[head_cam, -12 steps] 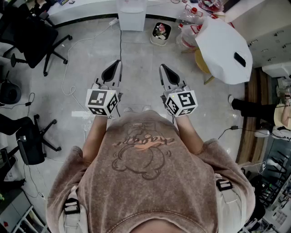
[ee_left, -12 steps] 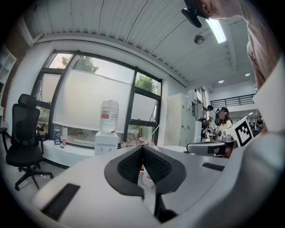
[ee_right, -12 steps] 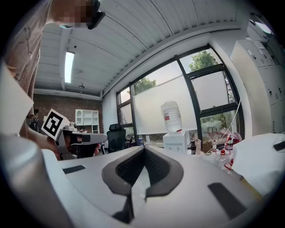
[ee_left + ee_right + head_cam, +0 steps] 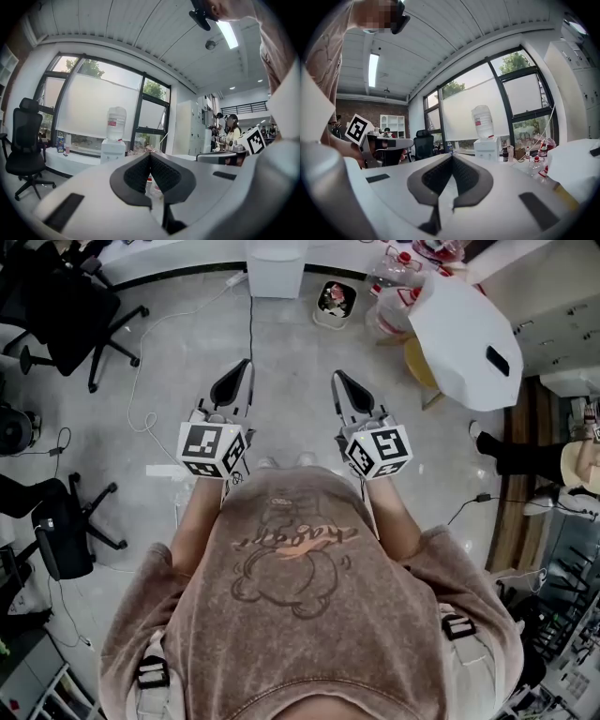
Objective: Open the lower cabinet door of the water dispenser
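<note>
Left gripper (image 4: pixel 245 367) jaws together, right gripper (image 4: pixel 337 378) likewise (both empty)

A grey polished concrete floor (image 4: pixel 309 343) runs to a white desk (image 4: pixel 169 263) along the far wall, with a black cable (image 4: pixel 250 329) trailing across it. Black office chairs (image 4: pixel 75 315) stand at the left. Tall dark-framed windows (image 4: pixel 154 108) fill the far wall, one covered by a white roller blind (image 4: pixel 98 110). The ceiling (image 4: pixel 117 28) is white slatted panelling with a lit strip light (image 4: pixel 229 33). At the left, a brick wall (image 4: pixel 370 108) backs a white shelf unit (image 4: pixel 392 124).
</note>
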